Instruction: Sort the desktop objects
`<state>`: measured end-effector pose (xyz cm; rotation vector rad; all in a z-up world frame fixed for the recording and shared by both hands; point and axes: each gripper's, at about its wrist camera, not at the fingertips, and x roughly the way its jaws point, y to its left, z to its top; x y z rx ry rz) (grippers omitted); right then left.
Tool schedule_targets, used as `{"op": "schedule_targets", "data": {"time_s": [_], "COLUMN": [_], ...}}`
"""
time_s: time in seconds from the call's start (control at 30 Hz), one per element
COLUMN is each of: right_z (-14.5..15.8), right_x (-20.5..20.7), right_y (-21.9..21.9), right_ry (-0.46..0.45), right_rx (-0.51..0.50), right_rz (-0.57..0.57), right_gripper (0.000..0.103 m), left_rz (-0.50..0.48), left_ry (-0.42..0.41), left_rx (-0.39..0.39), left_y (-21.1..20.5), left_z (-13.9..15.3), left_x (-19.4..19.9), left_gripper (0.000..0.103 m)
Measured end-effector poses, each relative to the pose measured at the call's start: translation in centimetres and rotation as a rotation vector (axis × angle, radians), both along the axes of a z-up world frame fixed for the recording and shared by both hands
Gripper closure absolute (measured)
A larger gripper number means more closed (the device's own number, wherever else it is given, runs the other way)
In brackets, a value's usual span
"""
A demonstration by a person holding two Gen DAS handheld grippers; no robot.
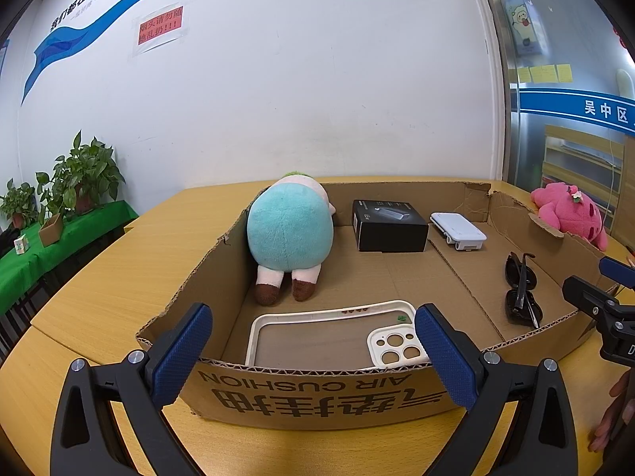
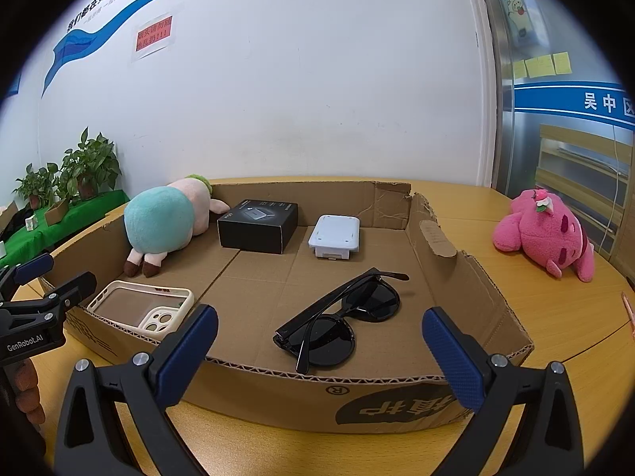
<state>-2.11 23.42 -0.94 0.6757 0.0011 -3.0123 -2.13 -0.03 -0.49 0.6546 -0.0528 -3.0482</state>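
Observation:
A shallow cardboard box (image 1: 317,392) (image 2: 397,400) sits on the wooden table. Inside lie a teal plush toy (image 1: 289,234) (image 2: 158,222), a black carton (image 1: 387,225) (image 2: 258,224), a white device (image 1: 458,231) (image 2: 335,236), black sunglasses (image 1: 520,289) (image 2: 337,317) and a cream phone case (image 1: 329,333) (image 2: 141,309). A pink plush toy (image 1: 569,208) (image 2: 545,230) lies on the table outside the box, to the right. My left gripper (image 1: 313,357) is open at the near wall, in front of the phone case. My right gripper (image 2: 319,357) is open at the near wall, in front of the sunglasses, holding nothing.
Potted plants (image 1: 79,178) (image 2: 87,166) and small boxes stand on a green-covered side table (image 1: 24,261) at the left. A white wall is behind the table; a glass partition (image 2: 575,119) is at the right. A pink pen (image 2: 629,309) lies near the table's right edge.

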Motion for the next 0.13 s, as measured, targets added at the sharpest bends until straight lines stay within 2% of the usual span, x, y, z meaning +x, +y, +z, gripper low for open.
{"op": "schedule_targets", "data": {"time_s": [0.13], "right_z": [0.00], "right_x": [0.00], "right_y": [0.01], "right_ry": [0.001], "right_rx": [0.000], "right_rz": [0.000], "right_gripper": [0.001], "left_rz": [0.002], "left_ry": [0.000], "left_rx": [-0.003], "left_y": [0.09], "left_z": [0.02], "left_x": [0.02], "left_gripper": [0.000]}}
